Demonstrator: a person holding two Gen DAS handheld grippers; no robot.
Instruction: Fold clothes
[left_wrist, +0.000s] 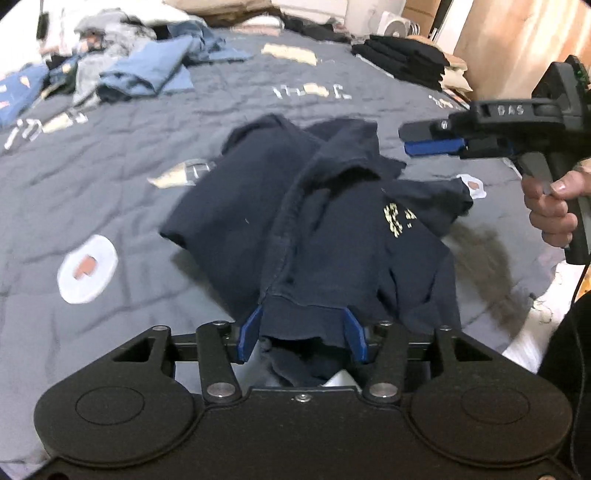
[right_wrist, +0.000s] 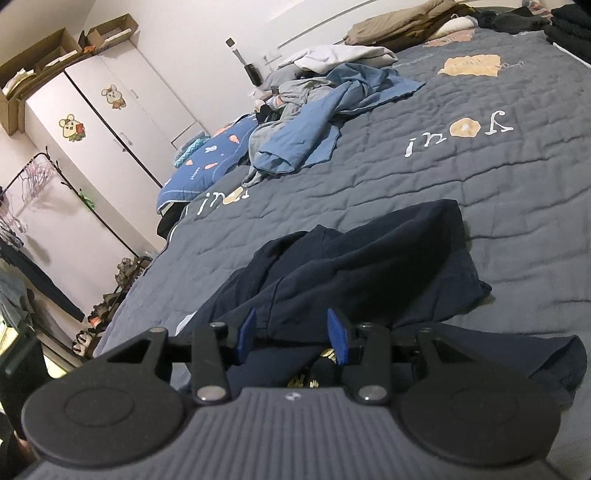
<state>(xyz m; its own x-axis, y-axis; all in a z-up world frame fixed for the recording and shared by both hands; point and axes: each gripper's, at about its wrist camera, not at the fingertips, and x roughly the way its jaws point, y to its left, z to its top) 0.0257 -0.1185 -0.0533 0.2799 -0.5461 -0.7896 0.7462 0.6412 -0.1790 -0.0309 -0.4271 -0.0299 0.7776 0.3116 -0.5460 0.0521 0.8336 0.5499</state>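
Observation:
A crumpled navy garment (left_wrist: 332, 221) with a yellowish print lies on the grey quilted bed (left_wrist: 92, 192). My left gripper (left_wrist: 303, 330) is at its near hem. The blue fingers stand apart, and the hem band and some bunched cloth sit in the gap without being clearly pinched. My right gripper (left_wrist: 406, 140), held by a person's hand (left_wrist: 550, 206), hovers above the garment's far right side. In the right wrist view the right gripper (right_wrist: 291, 332) is open over the navy garment (right_wrist: 369, 258) with nothing pinched between its fingers.
A heap of blue and grey clothes (left_wrist: 140, 70) (right_wrist: 314, 110) lies at the far side of the bed. A stack of folded black clothes (left_wrist: 406, 62) sits at the far right. A white wardrobe (right_wrist: 92, 129) and a clothes rack stand beyond the bed's edge.

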